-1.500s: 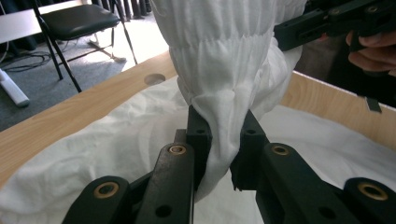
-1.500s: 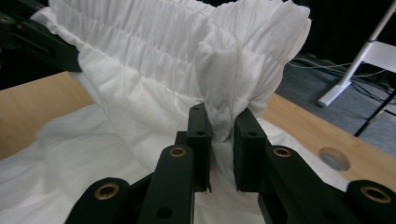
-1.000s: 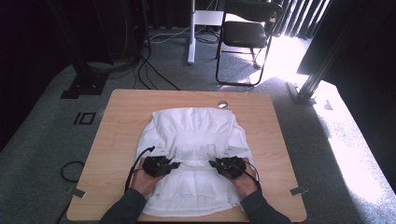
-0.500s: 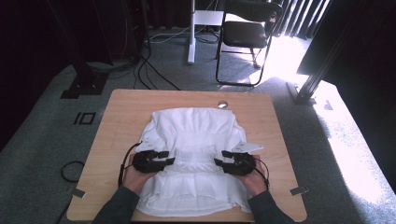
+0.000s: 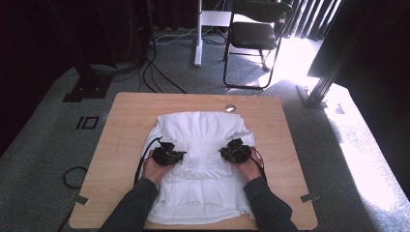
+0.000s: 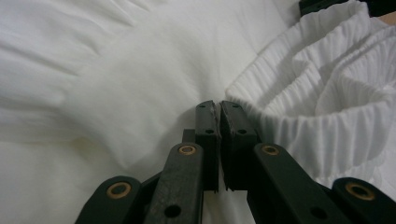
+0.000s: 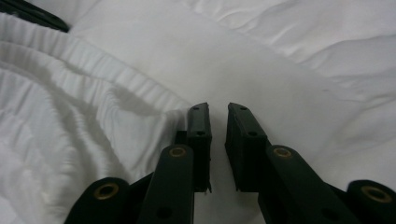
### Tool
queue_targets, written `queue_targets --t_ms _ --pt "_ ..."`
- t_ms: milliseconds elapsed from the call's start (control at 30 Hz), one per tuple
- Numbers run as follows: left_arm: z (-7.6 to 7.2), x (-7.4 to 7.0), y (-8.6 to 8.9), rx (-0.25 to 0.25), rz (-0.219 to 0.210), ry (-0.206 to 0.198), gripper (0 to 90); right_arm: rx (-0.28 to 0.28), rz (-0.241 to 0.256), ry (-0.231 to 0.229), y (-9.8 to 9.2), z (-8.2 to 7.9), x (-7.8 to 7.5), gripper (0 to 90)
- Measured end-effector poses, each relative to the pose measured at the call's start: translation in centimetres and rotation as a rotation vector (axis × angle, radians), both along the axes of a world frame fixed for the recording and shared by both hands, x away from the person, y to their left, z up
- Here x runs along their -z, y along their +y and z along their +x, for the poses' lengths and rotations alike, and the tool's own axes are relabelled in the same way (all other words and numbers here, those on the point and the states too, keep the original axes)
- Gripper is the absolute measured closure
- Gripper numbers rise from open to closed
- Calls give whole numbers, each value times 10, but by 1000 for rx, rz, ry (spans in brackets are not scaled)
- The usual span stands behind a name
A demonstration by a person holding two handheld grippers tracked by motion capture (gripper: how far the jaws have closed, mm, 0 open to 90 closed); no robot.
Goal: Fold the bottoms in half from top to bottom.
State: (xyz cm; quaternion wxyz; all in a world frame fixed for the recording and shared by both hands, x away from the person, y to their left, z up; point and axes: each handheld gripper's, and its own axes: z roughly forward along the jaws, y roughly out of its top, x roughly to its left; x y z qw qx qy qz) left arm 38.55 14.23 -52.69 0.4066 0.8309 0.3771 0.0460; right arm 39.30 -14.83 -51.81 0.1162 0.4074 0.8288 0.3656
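Observation:
A white garment lies spread on the wooden table, with a gathered band across its middle. My left gripper rests on the band's left end. In the left gripper view the gripper is shut, its tips pinching the edge of the gathered band. My right gripper sits at the band's right end. In the right gripper view it stands slightly open, with smooth cloth showing through the narrow gap and the band just left of its tips.
A small round silver object lies on the table just beyond the garment. Past the table's far edge stand a black chair, floor cables and a metal post. Bare wood flanks the garment on both sides.
Both grippers moved away from the person and slightly inward along the garment. The piece of cloth sticking out at the right half a second ago now lies within the garment's outline.

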Motion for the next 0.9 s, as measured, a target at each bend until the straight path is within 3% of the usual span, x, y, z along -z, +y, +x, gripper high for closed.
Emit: queue_targets --t_ms 100,200,400,500,633,700,800,900 --pt "-13 -1 -1 39 -16 -13 826 -43 70 -7 -3 -11 -1 747" --pt "-29 -1 -1 72 -29 -25 808 -82 102 -17 -9 -26 -3 722" --pt "-57 9 -5 139 4 -1 761 -177 126 -36 -15 -59 -5 665" --pt "-64 13 -3 142 7 9 744 -184 131 -55 -17 -69 -5 621" --pt "-68 11 -3 143 6 7 735 -158 154 -104 -17 -73 -12 603" --pt "-69 9 -3 147 8 -3 730 -157 163 -107 -15 -70 -16 600" --pt "-68 10 -3 144 12 1 721 -185 161 -97 -5 -66 -18 597" --pt "-68 13 0 139 -1 9 718 -227 121 -72 4 -70 -9 600"
